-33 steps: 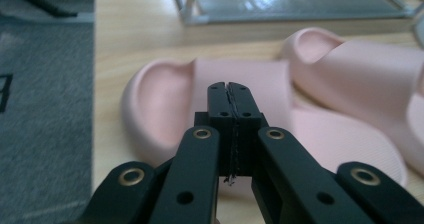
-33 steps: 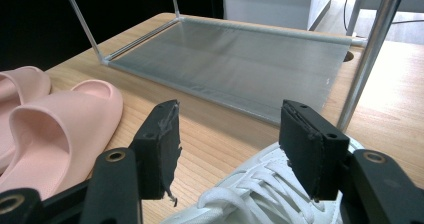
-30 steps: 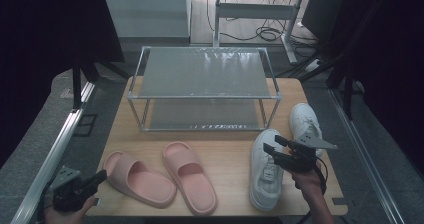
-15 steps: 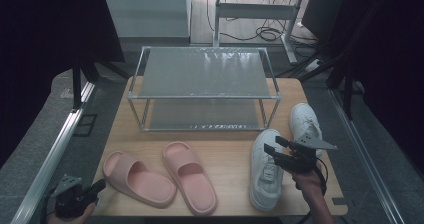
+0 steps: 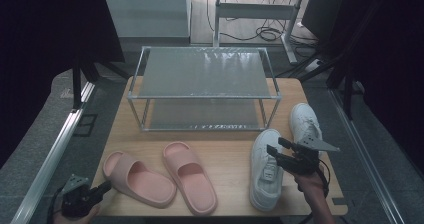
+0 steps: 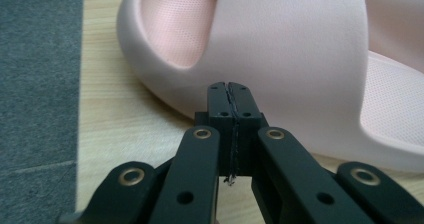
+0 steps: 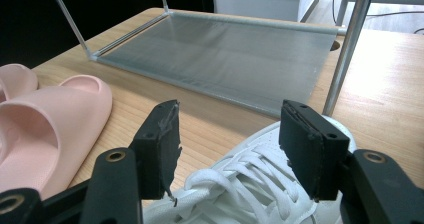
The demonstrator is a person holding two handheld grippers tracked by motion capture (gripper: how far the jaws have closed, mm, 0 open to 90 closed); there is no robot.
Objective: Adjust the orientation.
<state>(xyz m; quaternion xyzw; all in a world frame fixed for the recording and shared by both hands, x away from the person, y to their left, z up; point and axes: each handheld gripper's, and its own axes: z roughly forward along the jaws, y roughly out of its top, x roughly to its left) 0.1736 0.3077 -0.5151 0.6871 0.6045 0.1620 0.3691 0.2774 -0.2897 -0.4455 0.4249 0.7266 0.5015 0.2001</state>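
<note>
The left tool (image 5: 102,189) sits low at the desk's near left corner, held from below by the left hand (image 5: 75,215), its black jaws pressed flat together with nothing between them and pointing in across the desk toward the right. The right tool (image 5: 275,151) hovers above the desk's near right part, gripped by the right hand (image 5: 309,184) with the forearm coming up from the near edge; its jaws stand wide apart, aimed leftward and slightly away, with the grey plate on top.
</note>
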